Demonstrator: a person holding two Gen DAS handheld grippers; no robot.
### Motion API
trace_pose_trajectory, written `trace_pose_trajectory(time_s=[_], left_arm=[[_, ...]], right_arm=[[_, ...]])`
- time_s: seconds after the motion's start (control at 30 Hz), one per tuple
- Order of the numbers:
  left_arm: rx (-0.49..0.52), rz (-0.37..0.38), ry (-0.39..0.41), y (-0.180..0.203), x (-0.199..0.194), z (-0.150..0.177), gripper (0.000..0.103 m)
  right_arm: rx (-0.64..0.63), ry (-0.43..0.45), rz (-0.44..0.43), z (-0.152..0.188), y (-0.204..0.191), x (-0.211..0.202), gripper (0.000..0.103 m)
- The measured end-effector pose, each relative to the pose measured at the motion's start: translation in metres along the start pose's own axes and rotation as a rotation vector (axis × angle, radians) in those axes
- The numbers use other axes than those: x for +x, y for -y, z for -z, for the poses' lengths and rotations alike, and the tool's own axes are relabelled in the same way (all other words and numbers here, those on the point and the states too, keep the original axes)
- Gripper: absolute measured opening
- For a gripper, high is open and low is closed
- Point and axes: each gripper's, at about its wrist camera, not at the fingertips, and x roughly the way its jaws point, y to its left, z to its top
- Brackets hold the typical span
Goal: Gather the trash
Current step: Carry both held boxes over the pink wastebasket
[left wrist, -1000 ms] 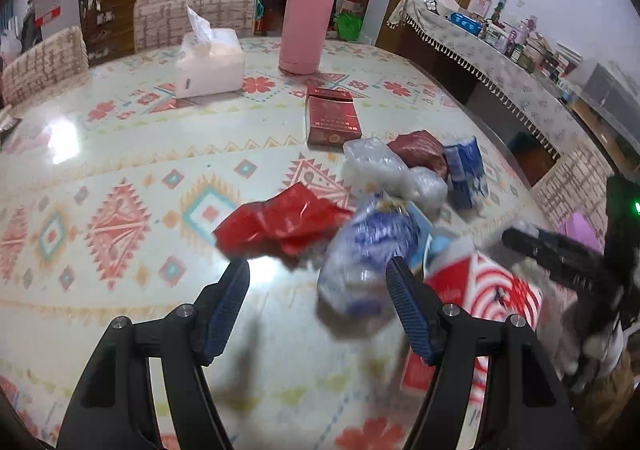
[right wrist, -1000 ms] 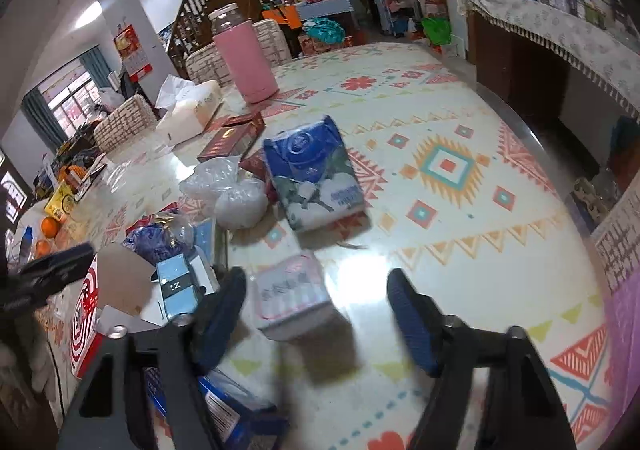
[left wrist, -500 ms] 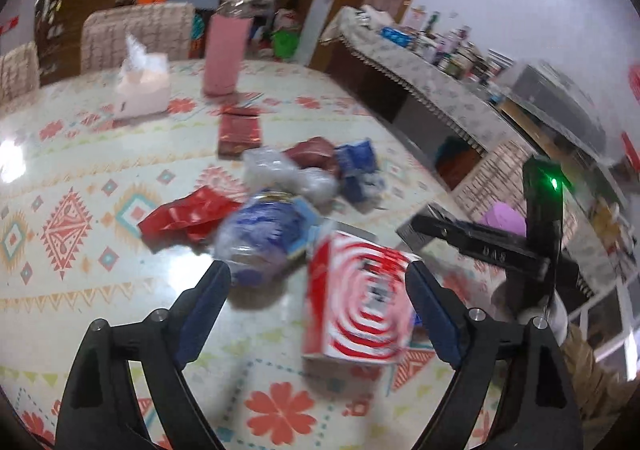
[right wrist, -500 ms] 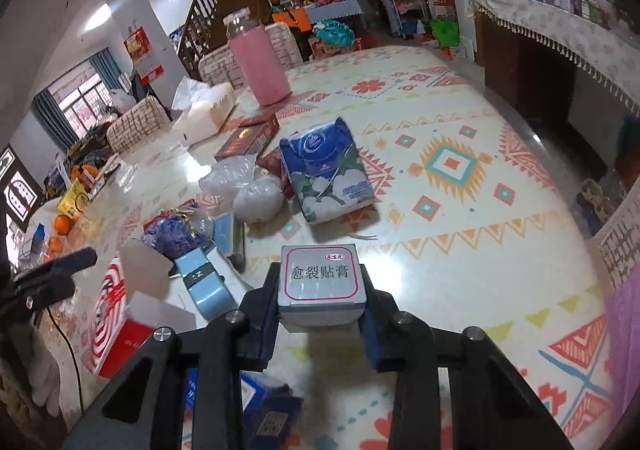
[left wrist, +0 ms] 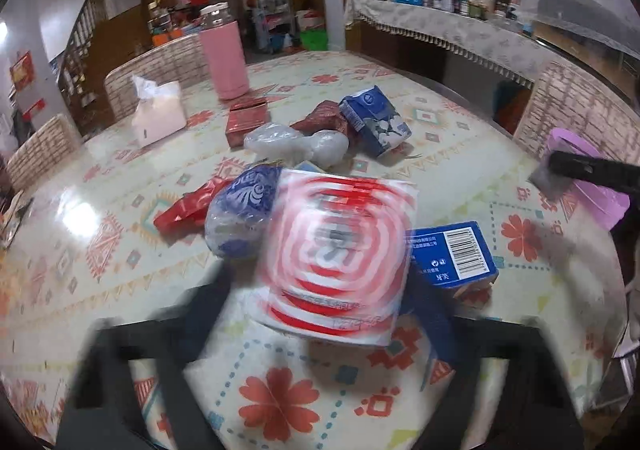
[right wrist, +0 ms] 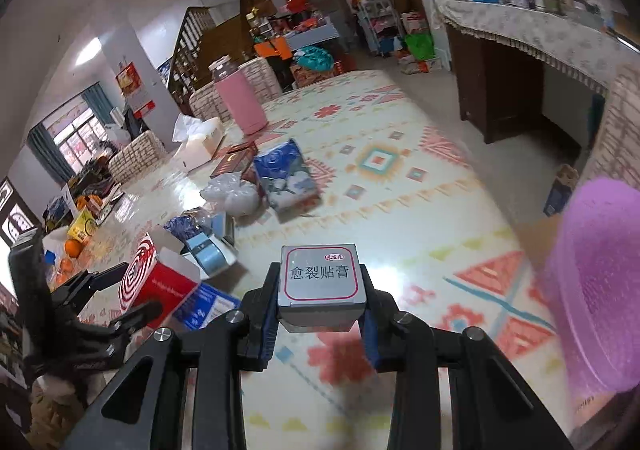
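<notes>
Right gripper (right wrist: 320, 314) — jaws clamped on a small grey box (right wrist: 320, 284), held above the patterned table (right wrist: 400, 209) beside a purple bin (right wrist: 600, 290). Left gripper (left wrist: 320, 314) — jaws closing around a red-and-white spiral box (left wrist: 340, 254); motion blur hides whether the pads touch it. Behind lie a blue carton (left wrist: 452, 254), a red wrapper (left wrist: 180, 209) and a blue tissue pack (left wrist: 376, 121).

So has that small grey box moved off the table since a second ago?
Yes. The small grey box has been lifted off the patterned table, clamped in the right gripper.
</notes>
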Motion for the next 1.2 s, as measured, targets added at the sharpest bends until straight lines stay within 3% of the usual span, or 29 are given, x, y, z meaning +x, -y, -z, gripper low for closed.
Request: trace_pose_trajectory(time_s=[0.07,0.2,0.43,0.83,1.03,1.2], left_arm=[[-0.041,0.017,-0.008,-0.002,-0.005,0.000,0.054],[-0.077,0.005,0.030,-0.003,-0.030,0.001,0.054],[-0.015,-0.012,0.082,0.024,-0.073,-0.007,0.053],[0.034,0.102,0.075,0.071,-0.079,-0.033,0.053],[0.046,0.138,0.111,0.085,-0.094,-0.055,0.053],[0.063,0.220,0.119,0.109,-0.101,-0.081,0.053]], right_arm=[[0.017,0.016,0.007,0.005,0.009,-0.013,0.037],[0.042,0.039,0.020,0.013,0.026,-0.033,0.037],[0.091,0.068,0.042,0.022,0.058,-0.060,0.037],[0.180,0.125,0.091,0.033,0.109,-0.106,0.037],[0.202,0.167,0.107,0.031,0.127,-0.128,0.037],[0.213,0.191,0.139,0.026,0.142,-0.140,0.037]])
